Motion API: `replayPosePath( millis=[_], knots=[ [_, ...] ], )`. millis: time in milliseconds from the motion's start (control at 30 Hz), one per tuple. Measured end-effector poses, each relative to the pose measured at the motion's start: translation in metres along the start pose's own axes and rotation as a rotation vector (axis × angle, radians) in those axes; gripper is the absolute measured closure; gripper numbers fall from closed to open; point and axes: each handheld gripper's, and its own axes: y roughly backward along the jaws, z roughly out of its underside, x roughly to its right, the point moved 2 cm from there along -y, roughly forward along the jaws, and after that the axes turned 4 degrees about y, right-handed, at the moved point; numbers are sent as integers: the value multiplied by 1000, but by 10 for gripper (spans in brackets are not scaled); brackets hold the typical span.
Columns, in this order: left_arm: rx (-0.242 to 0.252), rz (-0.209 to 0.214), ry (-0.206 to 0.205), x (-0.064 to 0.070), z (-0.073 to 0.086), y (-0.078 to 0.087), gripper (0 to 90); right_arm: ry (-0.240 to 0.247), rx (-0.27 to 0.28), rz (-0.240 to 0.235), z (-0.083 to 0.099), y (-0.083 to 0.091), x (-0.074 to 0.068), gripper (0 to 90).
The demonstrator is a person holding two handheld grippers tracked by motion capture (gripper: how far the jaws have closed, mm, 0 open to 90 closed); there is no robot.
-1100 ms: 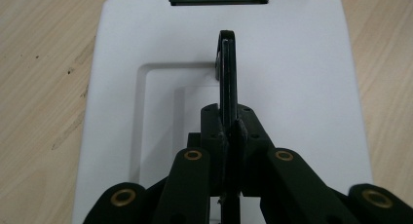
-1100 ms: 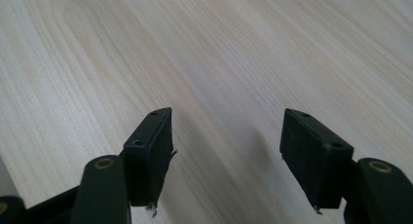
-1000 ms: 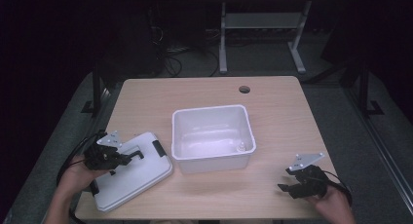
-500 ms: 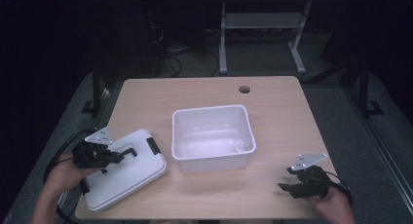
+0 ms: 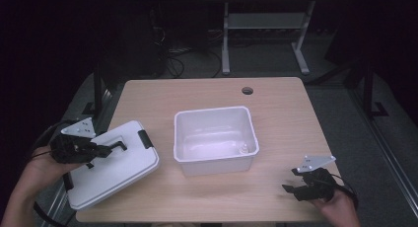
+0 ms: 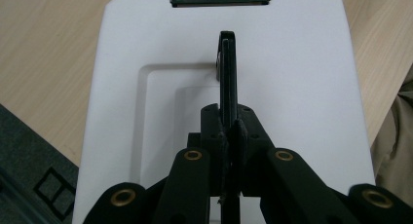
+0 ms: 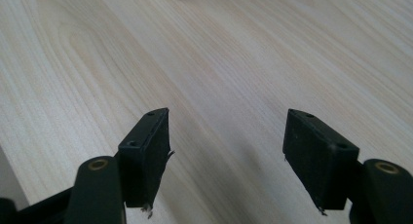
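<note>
A white plastic lid (image 5: 113,165) with black clips lies tilted over the table's front left corner, partly past the edge. My left gripper (image 5: 106,149) is shut on the lid's black handle (image 6: 227,73), which stands upright between the jaws in the left gripper view. The lid's white top (image 6: 302,87) spreads out below the jaws. An open white bin (image 5: 215,138) sits at the table's middle, with a small pale object (image 5: 243,149) inside near its right wall. My right gripper (image 5: 293,181) rests open at the front right, with bare wood (image 7: 229,87) between its fingers.
The wooden table (image 5: 197,94) has a round cable hole (image 5: 247,91) at the back right. A metal stand (image 5: 266,24) and cables are on the floor behind. Carpet (image 6: 29,180) lies below the table's left edge.
My left gripper has pulled the lid leftward, away from the bin and further over the table's left edge. The right gripper has stayed in place.
</note>
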Motion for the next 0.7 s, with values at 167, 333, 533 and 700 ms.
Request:
replayPosePath(
  millis=[167,333,533,700],
  knots=[
    [6,-3,-21,2,-12,11,840,-3,8,4,1,2,0,328],
    [18,-2,-43,4,-27,21,840,-3,13,6,0,2,1,324],
    [43,35,-83,11,-52,28,840,-5,14,5,1,2,1,322],
    [50,44,-119,15,-71,30,839,-4,17,3,1,2,1,322]
  ],
)
